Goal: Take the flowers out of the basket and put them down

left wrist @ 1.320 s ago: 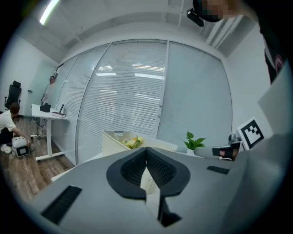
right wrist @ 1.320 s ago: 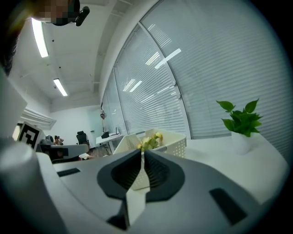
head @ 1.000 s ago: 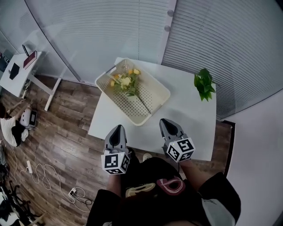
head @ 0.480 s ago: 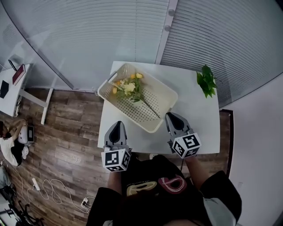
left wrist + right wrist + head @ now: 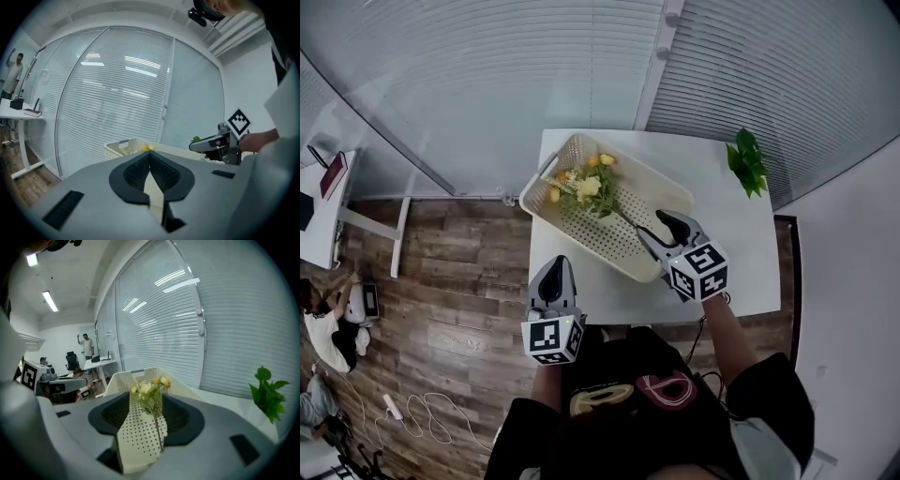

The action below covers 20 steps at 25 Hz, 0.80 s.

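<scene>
A cream perforated basket [image 5: 581, 246] lies at an angle on the white table [image 5: 741, 272]. Yellow and white flowers [image 5: 586, 183] lie inside it, their stem running toward the near right corner. My right gripper [image 5: 661, 228] hovers over that corner; its jaws have just been opening and stand open. In the right gripper view the flowers [image 5: 151, 389] and basket [image 5: 140, 437] show through the gap of the right gripper [image 5: 146, 401], untouched. My left gripper [image 5: 553, 269] is shut and empty, off the table's near left edge. From the left gripper [image 5: 150, 154], the basket [image 5: 119, 147] lies ahead.
A green leafy plant [image 5: 748, 161] stands at the table's far right corner, also at the right of the right gripper view [image 5: 267, 392]. Glass walls with blinds rise behind the table. A desk [image 5: 319, 202] stands far left on the wooden floor.
Both grippers have moved forward toward the table. The right one has reached over the basket's near corner and opened its jaws; the left stays shut.
</scene>
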{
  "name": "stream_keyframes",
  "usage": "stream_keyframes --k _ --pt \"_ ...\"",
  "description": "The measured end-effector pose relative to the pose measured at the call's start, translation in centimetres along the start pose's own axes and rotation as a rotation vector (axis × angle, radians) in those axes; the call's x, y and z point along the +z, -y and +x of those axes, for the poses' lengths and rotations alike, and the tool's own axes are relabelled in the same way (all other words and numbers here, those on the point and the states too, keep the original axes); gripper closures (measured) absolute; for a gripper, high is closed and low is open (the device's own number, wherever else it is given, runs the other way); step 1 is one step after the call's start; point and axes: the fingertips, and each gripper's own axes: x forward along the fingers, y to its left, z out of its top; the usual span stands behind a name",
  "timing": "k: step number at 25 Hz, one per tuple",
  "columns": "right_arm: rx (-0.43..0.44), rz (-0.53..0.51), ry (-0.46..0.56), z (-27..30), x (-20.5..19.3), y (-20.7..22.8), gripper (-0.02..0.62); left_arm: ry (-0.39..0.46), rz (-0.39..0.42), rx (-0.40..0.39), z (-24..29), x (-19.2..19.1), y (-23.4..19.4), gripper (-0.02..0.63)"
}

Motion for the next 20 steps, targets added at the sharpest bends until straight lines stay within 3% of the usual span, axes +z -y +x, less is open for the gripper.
stream_keyframes --k 6,20 --pt "0.031 -0.066 -0.140 3.9 0.0 -0.4 0.359 -0.007 0.007 -0.038 0.5 0.6 -1.6 0.589" --pt "0.121 -0.168 -0.497 12.3 -4.5 0.5 0.350 0.009 -0.026 0.006 2.1 1.7 -2.9 0.589"
